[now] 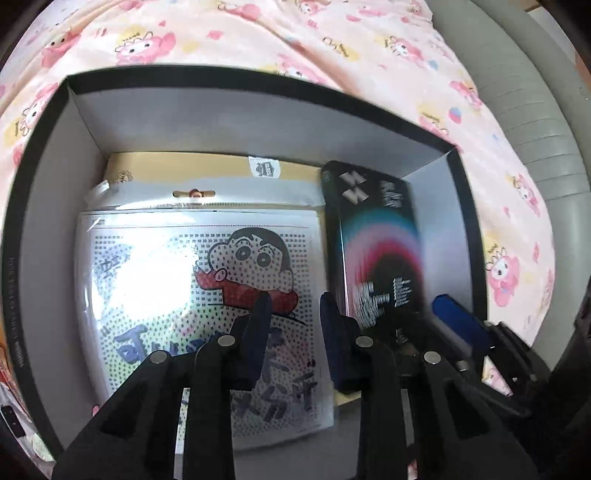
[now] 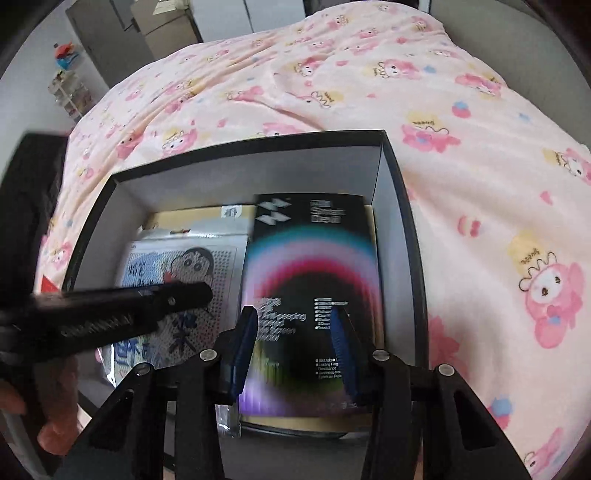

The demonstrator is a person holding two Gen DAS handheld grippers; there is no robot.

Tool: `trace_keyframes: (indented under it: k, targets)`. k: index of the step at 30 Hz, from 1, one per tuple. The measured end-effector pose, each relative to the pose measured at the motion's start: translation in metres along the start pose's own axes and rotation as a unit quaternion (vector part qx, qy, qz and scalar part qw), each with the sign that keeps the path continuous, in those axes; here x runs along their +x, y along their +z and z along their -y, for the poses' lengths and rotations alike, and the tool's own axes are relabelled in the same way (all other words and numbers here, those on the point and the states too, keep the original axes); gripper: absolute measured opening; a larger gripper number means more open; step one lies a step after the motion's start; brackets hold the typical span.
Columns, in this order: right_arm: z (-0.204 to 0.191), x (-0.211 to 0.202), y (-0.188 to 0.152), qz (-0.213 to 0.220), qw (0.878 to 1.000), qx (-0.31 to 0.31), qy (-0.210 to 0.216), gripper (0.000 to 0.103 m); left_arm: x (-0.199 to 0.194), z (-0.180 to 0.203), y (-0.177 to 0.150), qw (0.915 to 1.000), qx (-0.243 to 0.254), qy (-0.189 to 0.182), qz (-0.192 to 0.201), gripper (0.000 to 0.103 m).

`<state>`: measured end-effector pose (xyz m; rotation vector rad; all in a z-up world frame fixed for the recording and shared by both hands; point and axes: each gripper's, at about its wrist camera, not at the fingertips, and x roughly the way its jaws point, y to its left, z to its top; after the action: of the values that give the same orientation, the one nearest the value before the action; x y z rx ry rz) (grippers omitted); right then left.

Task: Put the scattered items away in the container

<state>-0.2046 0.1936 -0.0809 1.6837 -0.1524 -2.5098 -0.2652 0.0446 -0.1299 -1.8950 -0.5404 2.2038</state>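
A black container with grey inner walls (image 1: 221,122) (image 2: 258,173) sits on the bed. Inside it, a clear packet with a cartoon boy (image 1: 166,277) (image 2: 192,266) lies on a flat yellowish item (image 1: 184,166). A black box with a coloured arc (image 1: 380,240) (image 2: 314,258), blurred, is against the right wall. My left gripper (image 1: 295,314) hangs over the packet, its jaws a narrow gap apart with nothing between them. My right gripper (image 2: 295,332) hovers over the black box, jaws apart, pads not pressing it. One blue finger (image 1: 456,321) of the right gripper shows in the left wrist view.
A pink cartoon-print blanket (image 1: 369,44) (image 2: 480,184) surrounds the container. A grey padded edge (image 1: 535,129) runs along the right. Cabinets and cardboard boxes (image 2: 166,26) stand beyond the bed. A person's hand (image 2: 55,387) holds the left gripper's body (image 2: 147,306), which crosses the container's left half.
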Motion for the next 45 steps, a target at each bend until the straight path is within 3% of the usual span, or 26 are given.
trace_keyframes:
  k: [6, 9, 14, 20, 22, 26, 29, 35, 38, 41, 43, 45]
  targets:
    - [0.004, 0.002, 0.007, 0.003, 1.0, 0.008, 0.007, 0.038, 0.007, 0.011, 0.015, 0.9998, 0.005, -0.018, 0.01, 0.026]
    - [0.015, -0.016, 0.016, 0.032, 0.999, 0.027, 0.025, 0.038, 0.009, 0.018, 0.027, 0.9996, 0.013, -0.02, 0.018, 0.026]
    - [0.037, -0.036, 0.045, 0.08, 0.996, 0.034, -0.026, 0.038, 0.023, 0.041, 0.06, 0.9988, 0.032, 0.004, 0.038, 0.026]
    - [0.049, 0.007, 0.053, 0.024, 0.999, 0.045, -0.017, 0.038, 0.041, 0.055, 0.092, 0.9978, 0.041, 0.029, 0.044, 0.026]
    - [0.051, 0.007, 0.053, 0.029, 0.998, 0.045, -0.019, 0.038, 0.049, 0.059, 0.099, 0.9971, 0.048, 0.04, 0.044, 0.026]
    - [0.059, 0.008, 0.051, 0.034, 0.997, 0.064, -0.009, 0.038, 0.066, 0.062, 0.109, 0.9986, 0.044, 0.019, 0.02, 0.029]
    - [0.066, 0.015, 0.05, 0.016, 0.996, 0.088, 0.023, 0.038, 0.065, 0.064, 0.104, 0.998, 0.058, 0.021, 0.014, 0.028]
    - [0.061, 0.01, 0.048, 0.024, 0.996, 0.088, 0.021, 0.038, 0.057, 0.071, 0.081, 0.9949, 0.099, 0.019, -0.01, 0.026]
    - [0.065, 0.009, 0.047, 0.022, 0.994, 0.1, 0.031, 0.038, 0.047, 0.069, 0.088, 0.9961, 0.088, 0.004, 0.007, 0.026]
    - [0.067, 0.015, 0.048, 0.012, 0.994, 0.103, 0.023, 0.038, 0.05, 0.067, 0.1, 0.9973, 0.068, 0.013, 0.025, 0.026]
    - [0.066, 0.021, 0.047, 0.003, 0.995, 0.1, 0.022, 0.038, 0.06, 0.068, 0.1, 0.9976, 0.066, 0.021, 0.008, 0.026]
    - [0.069, 0.025, 0.047, -0.003, 0.993, 0.113, 0.033, 0.04, 0.064, 0.072, 0.09, 0.9975, 0.071, 0.004, 0.003, 0.029]
